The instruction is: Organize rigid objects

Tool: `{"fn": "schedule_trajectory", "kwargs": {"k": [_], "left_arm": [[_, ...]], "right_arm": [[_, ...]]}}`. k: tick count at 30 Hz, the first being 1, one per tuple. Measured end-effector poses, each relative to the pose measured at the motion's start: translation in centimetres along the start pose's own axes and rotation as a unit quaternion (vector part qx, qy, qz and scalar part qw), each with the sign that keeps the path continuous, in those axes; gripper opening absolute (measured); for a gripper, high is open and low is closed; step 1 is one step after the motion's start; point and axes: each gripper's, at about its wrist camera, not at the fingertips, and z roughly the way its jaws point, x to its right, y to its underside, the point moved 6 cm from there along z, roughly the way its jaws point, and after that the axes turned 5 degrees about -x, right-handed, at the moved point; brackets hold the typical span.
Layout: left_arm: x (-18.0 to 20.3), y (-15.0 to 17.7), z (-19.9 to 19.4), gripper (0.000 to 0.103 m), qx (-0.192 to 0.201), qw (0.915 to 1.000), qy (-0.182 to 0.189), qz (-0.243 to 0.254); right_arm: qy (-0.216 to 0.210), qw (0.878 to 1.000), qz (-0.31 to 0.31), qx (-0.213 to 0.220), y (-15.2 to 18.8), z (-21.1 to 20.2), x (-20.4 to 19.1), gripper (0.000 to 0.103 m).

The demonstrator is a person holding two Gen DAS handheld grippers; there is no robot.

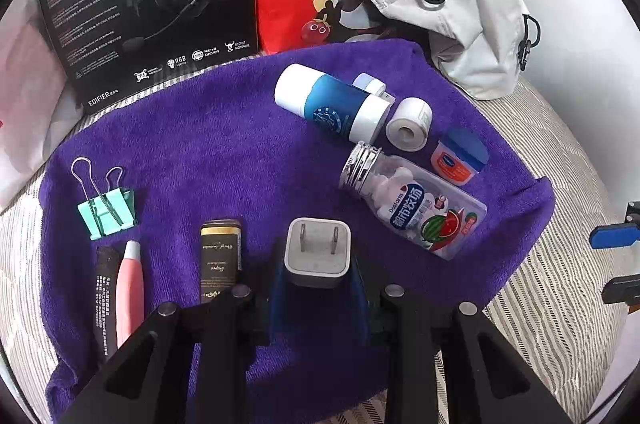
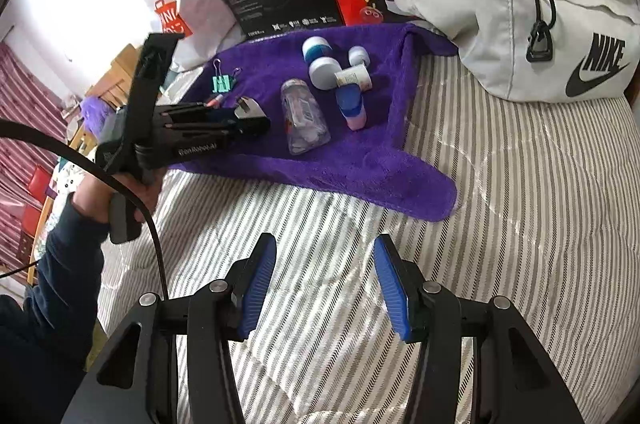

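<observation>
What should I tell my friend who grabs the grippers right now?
Left gripper: shut on the white charger plug, over the purple towel.
Right gripper: open, holding nothing, over the striped bedding.
Lined up at the near-left: green binder clip, pink tube, black-gold box.
Left to do: place the plug, then sort the right cluster: candy bottle, blue-white bottle, small jars.

Fluffy purple towel [image 1: 224, 144] under a smooth white plastic charger [image 1: 318, 252], metal-capped bottle [image 1: 416, 204].
</observation>
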Motion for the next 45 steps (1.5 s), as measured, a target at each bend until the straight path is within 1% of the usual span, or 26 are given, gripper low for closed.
{"fn": "schedule_trajectory", "kwargs": {"k": [1,3,4,6,9,11,15,16,18,19,20,22,24,26,28,29,30,31,33,35,39,45], "left_arm": [[0.1,0.0,0.0,0.029,0.0,1.0,-0.002,0.001],[0.6,0.2,-0.1,0.039,0.002,1.0,-0.002,0.007],[0.9,0.3,0.0,0.046,0.002,0.9999,0.0,0.011],[0.9,0.5,-0.1,0.046,0.003,1.0,-0.008,0.002],[0.7,0.7,-0.3,0.049,-0.001,0.9999,0.0,-0.011],[0.6,0.9,-0.5,0.056,-0.008,0.9997,0.013,-0.02],[0.7,1.6,-1.8,0.056,-0.003,0.9996,0.012,-0.026],[0.8,1.8,-2.5,0.058,0.001,0.9996,0.012,-0.028],[1.2,2.0,-3.4,0.064,0.005,0.9995,0.015,-0.029],[1.4,2.2,-4.2,0.07,0.01,0.9995,0.014,-0.028],[1.6,2.5,-5.0,0.076,0.014,0.9994,0.007,-0.029],[1.8,3.0,-6.3,0.082,0.021,0.9992,-0.002,-0.034],[2.1,3.8,-8.0,0.087,0.029,0.9986,-0.011,-0.044],[2.2,4.6,-9.1,0.097,0.033,0.9977,-0.028,-0.052],[2.0,5.3,-10.1,0.101,0.045,0.9949,-0.067,-0.06],[1.9,6.0,-10.6,0.102,0.048,0.9925,-0.091,-0.066],[1.8,6.5,-10.9,0.102,0.047,0.9915,-0.096,-0.074],[1.7,7.0,-11.1,0.102,0.044,0.9907,-0.096,-0.087],[1.2,8.0,-11.6,0.102,0.041,0.9896,-0.081,-0.112],[1.0,9.0,-12.4,0.102,0.041,0.9882,-0.077,-0.126],[0.7,10.7,-14.2,0.102,0.046,0.984,-0.099,-0.141],[0.4,12.5,-17.5,0.102,0.061,0.979,-0.114,-0.158]], "right_arm": [[0.0,1.0,-0.002,0.001,-0.1,0.0,-0.2,0.051],[0.002,1.0,-0.007,0.001,-0.3,0.0,-0.6,0.051],[0.001,1.0,-0.01,0.001,-0.3,0.0,-0.8,0.051],[0.0,1.0,-0.016,-0.002,-0.2,0.1,-1.4,0.051],[0.0,1.0,-0.021,-0.002,0.0,0.0,-1.9,0.051],[0.001,1.0,-0.021,-0.001,0.3,-0.2,-2.1,0.051],[0.012,1.0,-0.009,0.007,0.8,-0.8,-2.0,0.051],[0.019,1.0,-0.007,0.011,0.9,-1.1,-2.1,0.051],[0.037,0.999,-0.007,0.018,0.9,-1.3,-2.3,0.053],[0.053,0.998,-0.007,0.023,0.9,-1.4,-2.4,0.055],[0.057,0.998,-0.006,0.025,0.8,-1.5,-2.5,0.055],[0.052,0.998,-0.002,0.032,0.7,-1.6,-3.0,0.056],[0.059,0.997,0.006,0.041,0.5,-1.7,-3.3,0.059],[0.075,0.996,0.012,0.048,0.3,-1.8,-3.6,0.074],[0.099,0.993,0.021,0.056,0.2,-1.9,-3.7,0.084],[0.111,0.992,0.024,0.062,0.1,-1.9,-3.8,0.086],[0.118,0.99,0.029,0.065,0.1,-1.9,-3.9,0.087],[0.119,0.99,0.036,0.067,0.0,-1.8,-4.0,0.089],[0.116,0.99,0.049,0.067,0.1,-1.6,-4.1,0.095],[0.121,0.988,0.062,0.068,0.3,-1.4,-4.3,0.102],[0.128,0.987,0.079,0.06,1.2,-1.1,-4.9,0.103],[0.124,0.987,0.085,0.058,3.1,-2.0,-5.8,0.103]]}}
